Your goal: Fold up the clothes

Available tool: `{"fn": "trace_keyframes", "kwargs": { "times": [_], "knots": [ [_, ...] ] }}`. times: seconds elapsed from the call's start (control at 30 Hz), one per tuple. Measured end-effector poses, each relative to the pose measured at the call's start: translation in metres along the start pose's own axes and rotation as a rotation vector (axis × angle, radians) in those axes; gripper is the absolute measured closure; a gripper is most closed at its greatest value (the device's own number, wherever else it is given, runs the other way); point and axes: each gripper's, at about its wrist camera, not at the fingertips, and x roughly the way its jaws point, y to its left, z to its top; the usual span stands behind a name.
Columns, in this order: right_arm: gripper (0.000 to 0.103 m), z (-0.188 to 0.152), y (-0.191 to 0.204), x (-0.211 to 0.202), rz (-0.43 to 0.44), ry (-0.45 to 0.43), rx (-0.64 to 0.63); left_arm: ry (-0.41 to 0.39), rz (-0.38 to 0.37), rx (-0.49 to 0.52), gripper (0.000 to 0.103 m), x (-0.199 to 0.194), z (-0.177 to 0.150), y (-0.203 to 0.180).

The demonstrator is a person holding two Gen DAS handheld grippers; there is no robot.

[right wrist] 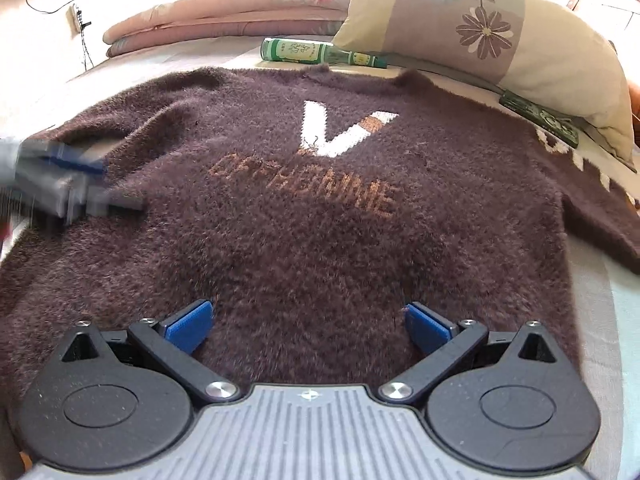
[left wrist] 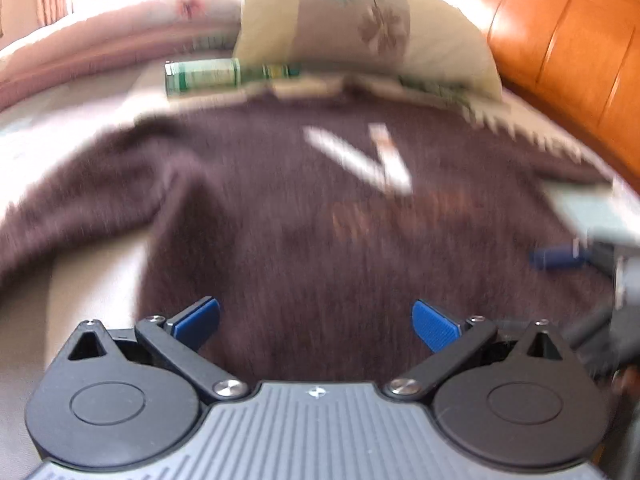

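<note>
Across the bed [left wrist: 80,280], in the left wrist view, one brown sweater [left wrist: 300,220] lies flat with its white V mark upright, collar toward the pillow [left wrist: 360,28] and hem toward the camera, so its long axis runs from hem to collar. One sleeve reaches off to the left. The left tool [left wrist: 316,320] hovers over the hem with its blue pads spread wide, holding nothing. The view is motion-blurred. One green bottle [left wrist: 204,78] lies on its side just beyond the collar, and an orange headboard [left wrist: 568,48] curves along the right.

From the right wrist view, the same sweater [right wrist: 320,220] fills the middle, with its other sleeve stretching right toward the pillow [right wrist: 480,32]. The right tool [right wrist: 308,326] sits above the hem, pads also wide apart and empty. The left tool [right wrist: 72,176] shows blurred over the left shoulder area. The bottle [right wrist: 304,51] lies sideways, neck to the right. A folded pink quilt [right wrist: 224,12] lies behind it. Bare bed sheet [right wrist: 600,320] shows past the sweater's right edge.
</note>
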Motion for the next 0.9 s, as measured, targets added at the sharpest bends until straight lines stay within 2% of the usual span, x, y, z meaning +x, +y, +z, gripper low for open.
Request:
{"fn": "trace_keyframes", "kwargs": {
  "times": [0.07,0.17,0.2,0.3,0.37,0.5,0.63,0.7,0.73,0.8,0.83,0.9],
  "knots": [
    [0.0,0.0,-0.001,-0.003,0.007,0.001,0.015,-0.07,0.015,-0.024,0.001,0.001,0.03,0.008],
    [0.0,0.001,-0.003,-0.004,0.02,0.003,0.048,-0.097,-0.011,-0.076,0.001,0.027,0.074,0.024],
    [0.0,0.002,-0.005,-0.005,0.024,0.003,0.06,-0.098,-0.024,-0.098,0.001,0.037,0.088,0.03],
    [0.0,0.005,-0.009,-0.004,0.036,0.005,0.092,-0.018,-0.096,-0.2,0.001,0.079,0.107,0.051],
    [0.0,0.006,-0.012,-0.004,0.047,0.004,0.11,0.0,-0.087,-0.27,0.005,0.084,0.101,0.067],
    [0.0,0.006,-0.014,-0.007,0.055,0.001,0.121,-0.021,-0.102,-0.404,0.004,0.069,0.08,0.097],
    [0.0,0.004,-0.009,-0.009,0.056,-0.006,0.107,0.024,-0.195,-0.529,0.003,0.061,0.056,0.123],
    [0.0,0.004,-0.006,-0.007,0.049,-0.005,0.1,0.038,-0.18,-0.553,0.003,0.067,0.051,0.129],
    [0.0,0.004,-0.005,-0.006,0.043,-0.004,0.097,0.013,-0.158,-0.556,0.003,0.068,0.05,0.131],
    [0.0,0.004,-0.004,-0.004,0.033,-0.001,0.091,-0.046,-0.177,-0.559,0.003,0.073,0.051,0.134],
    [0.0,0.004,-0.004,-0.003,0.028,0.0,0.086,-0.041,-0.178,-0.575,0.003,0.078,0.05,0.138],
    [0.0,0.004,-0.004,-0.002,0.023,0.001,0.079,-0.001,-0.126,-0.584,0.005,0.088,0.05,0.145]
  ]
}}
